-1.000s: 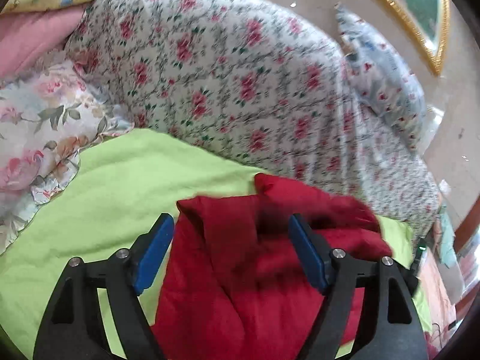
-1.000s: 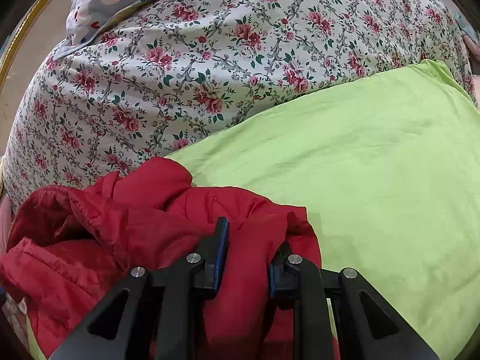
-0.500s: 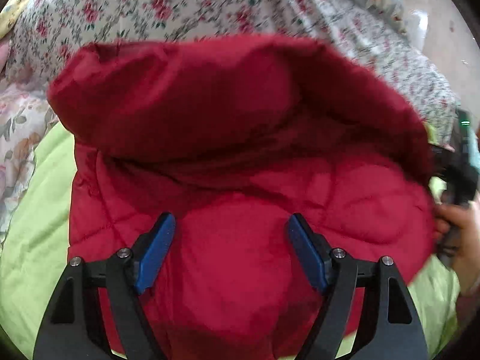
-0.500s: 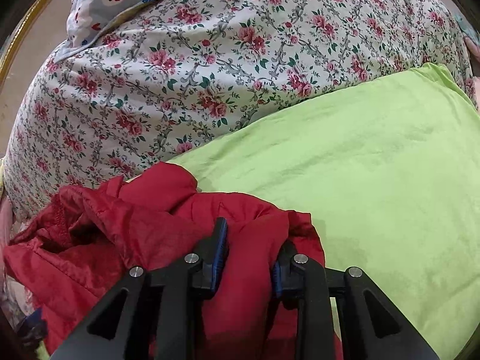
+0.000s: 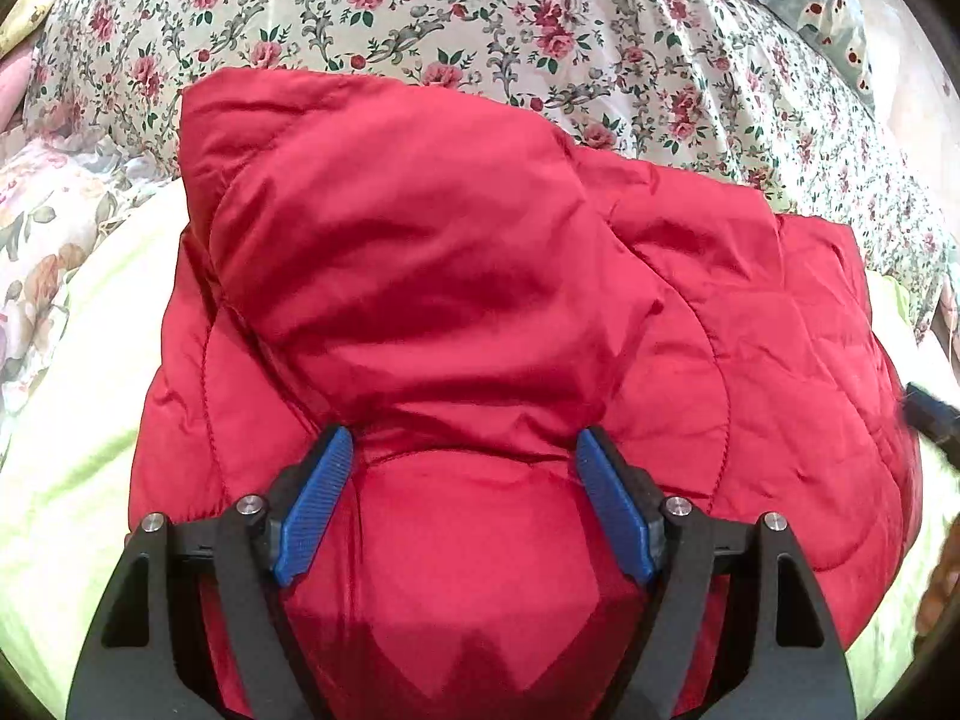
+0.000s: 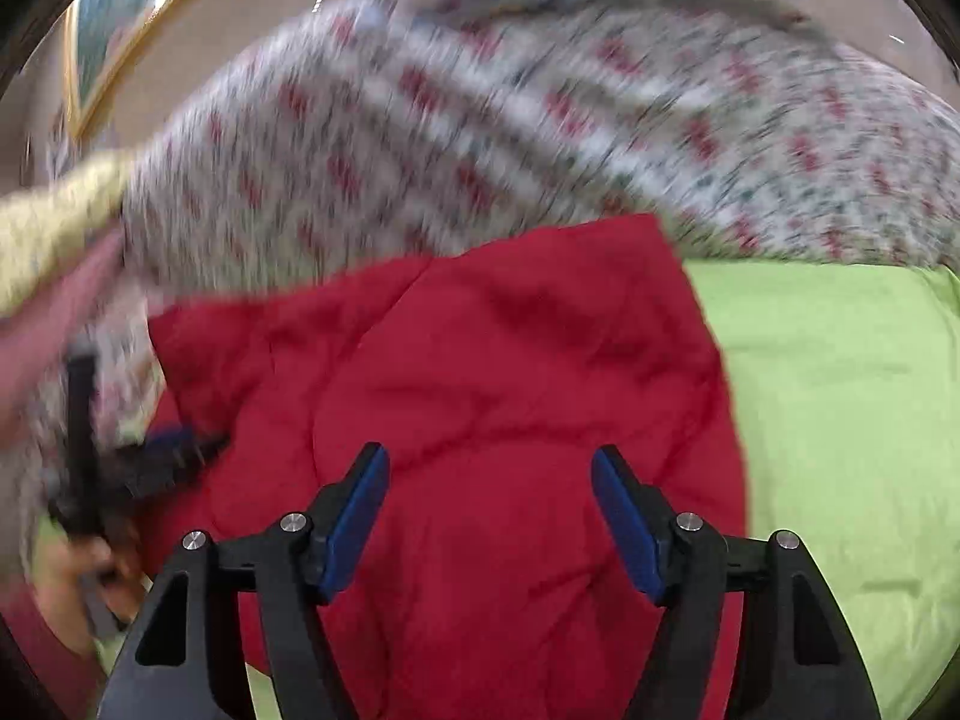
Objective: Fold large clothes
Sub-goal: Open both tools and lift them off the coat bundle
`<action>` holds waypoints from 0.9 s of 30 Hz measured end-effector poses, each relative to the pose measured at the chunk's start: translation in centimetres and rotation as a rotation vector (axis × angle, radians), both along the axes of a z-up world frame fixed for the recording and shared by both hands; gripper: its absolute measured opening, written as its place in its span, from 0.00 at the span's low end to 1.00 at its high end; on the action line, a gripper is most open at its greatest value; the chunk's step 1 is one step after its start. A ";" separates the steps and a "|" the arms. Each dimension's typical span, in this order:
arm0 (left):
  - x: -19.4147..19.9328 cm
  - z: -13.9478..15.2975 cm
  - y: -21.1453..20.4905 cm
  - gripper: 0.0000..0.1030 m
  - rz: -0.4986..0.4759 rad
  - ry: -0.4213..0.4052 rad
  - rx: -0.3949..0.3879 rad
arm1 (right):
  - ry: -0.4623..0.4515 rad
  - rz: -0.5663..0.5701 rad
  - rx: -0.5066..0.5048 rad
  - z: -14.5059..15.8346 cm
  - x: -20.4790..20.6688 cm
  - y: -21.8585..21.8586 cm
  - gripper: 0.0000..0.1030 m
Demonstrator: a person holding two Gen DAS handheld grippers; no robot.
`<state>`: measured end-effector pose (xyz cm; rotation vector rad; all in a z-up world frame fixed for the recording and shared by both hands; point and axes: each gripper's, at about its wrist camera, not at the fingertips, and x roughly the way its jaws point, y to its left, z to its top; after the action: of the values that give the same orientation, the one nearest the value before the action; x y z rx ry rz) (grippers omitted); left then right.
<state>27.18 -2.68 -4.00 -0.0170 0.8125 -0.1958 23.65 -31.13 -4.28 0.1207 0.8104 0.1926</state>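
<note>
Both of my hand-held grippers now stand spread over the red jacket (image 5: 480, 276), as the right hand-held gripper (image 6: 489, 516) has just been opening and released its fold, so the jacket lies doubled on the green sheet (image 6: 840, 396), toward 12 o'clock from me.

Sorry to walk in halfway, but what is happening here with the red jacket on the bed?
A person with a gripper in each hand is folding a red quilted jacket on a green sheet beside a floral quilt. The jacket lies in a compact bundle with one padded part folded over the top. The right gripper has just been opening, nothing pinched between its pads. The left gripper is open too, over the near edge of the jacket.
</note>
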 end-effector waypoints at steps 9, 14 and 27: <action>2.6 -0.1 1.6 0.76 0.033 0.049 -0.014 | 0.141 -0.111 0.049 -4.4 6.5 -1.6 0.69; 4.2 -0.5 2.1 0.76 0.051 0.073 -0.049 | 0.173 -0.135 0.078 -5.5 8.5 -2.2 0.70; 0.9 1.5 4.3 0.76 0.015 0.057 -0.171 | 0.161 -0.142 0.118 -5.0 7.9 -2.9 0.71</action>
<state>28.12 1.59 -2.47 -0.1901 0.8505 -0.2509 31.52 -34.07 -9.26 0.3071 0.9470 0.0967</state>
